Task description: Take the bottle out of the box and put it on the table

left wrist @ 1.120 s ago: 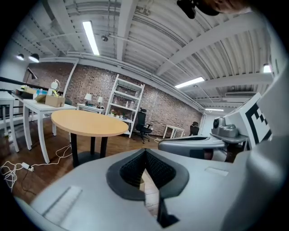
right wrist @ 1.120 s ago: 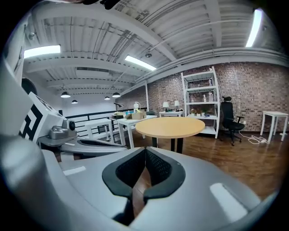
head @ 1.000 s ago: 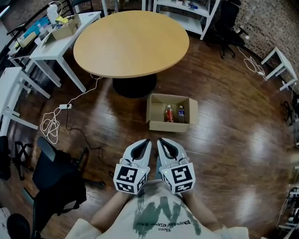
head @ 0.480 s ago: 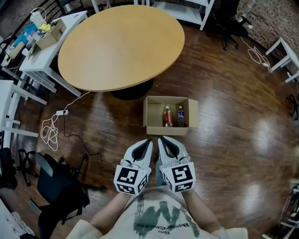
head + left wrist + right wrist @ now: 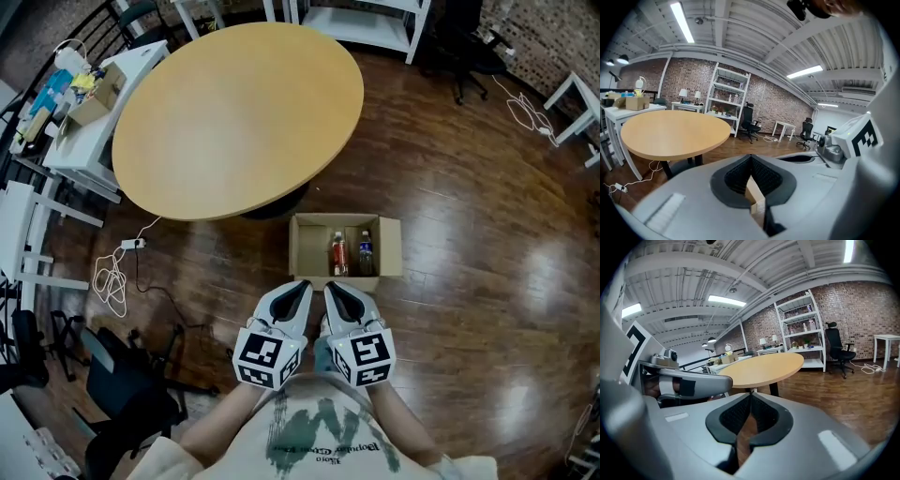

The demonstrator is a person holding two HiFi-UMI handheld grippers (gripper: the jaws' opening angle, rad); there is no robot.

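With jaws pressed together and empty, the left gripper (image 5: 298, 287) and right gripper (image 5: 330, 287) hovered near the box (image 5: 309, 249), seemingly mid-approach; next, one needed to spread around the red bottle (image 5: 337, 253).

An office-style workspace in a loft-like room. Bare brick walls (image 5: 689, 86) under a ribbed ceiling (image 5: 740, 33) hung with strip lights (image 5: 682, 21). Dark wooden floor (image 5: 469, 234), a large round table (image 5: 239, 108), white desks (image 5: 141, 58) cluttered with small gear, open white shelving (image 5: 729, 101) and black swivel chairs (image 5: 751, 125) along the wall. Loose cables (image 5: 114, 281) and a power strip (image 5: 131, 244) lying on the floor.
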